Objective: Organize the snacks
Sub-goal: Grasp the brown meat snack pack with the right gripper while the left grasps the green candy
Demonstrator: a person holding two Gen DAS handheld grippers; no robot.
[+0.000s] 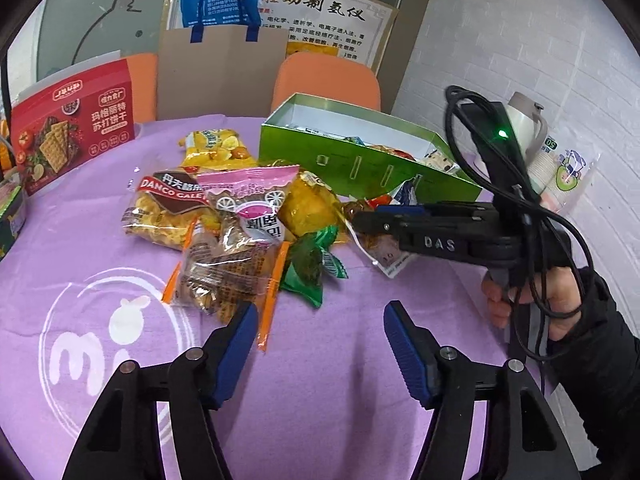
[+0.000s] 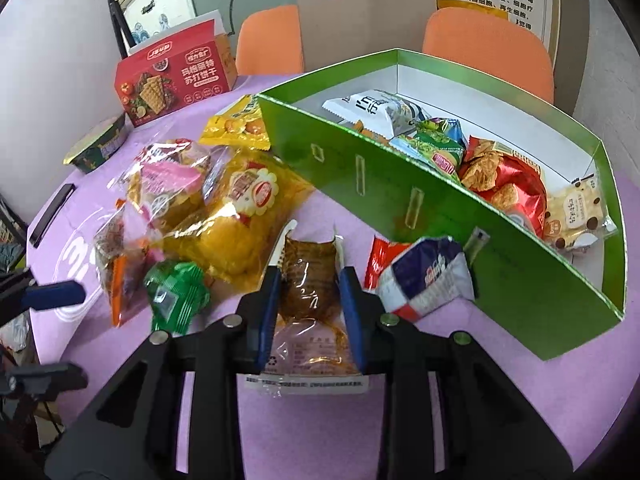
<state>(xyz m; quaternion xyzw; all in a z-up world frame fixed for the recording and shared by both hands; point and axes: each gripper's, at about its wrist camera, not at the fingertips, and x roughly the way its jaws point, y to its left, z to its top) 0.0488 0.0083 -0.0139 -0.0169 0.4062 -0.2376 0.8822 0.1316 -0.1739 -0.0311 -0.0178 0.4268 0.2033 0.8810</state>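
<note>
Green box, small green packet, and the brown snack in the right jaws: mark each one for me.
green box (image 2: 360,168): right wrist view, on its near outer wall.
small green packet (image 2: 176,294): right wrist view, middle of the wrapper.
brown snack (image 2: 306,280): right wrist view, on the dark part between the jaws.

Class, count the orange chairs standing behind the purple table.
2: one orange chair behind the table's left side, near the red cracker box; the other behind the green box. Others may be hidden.
</note>
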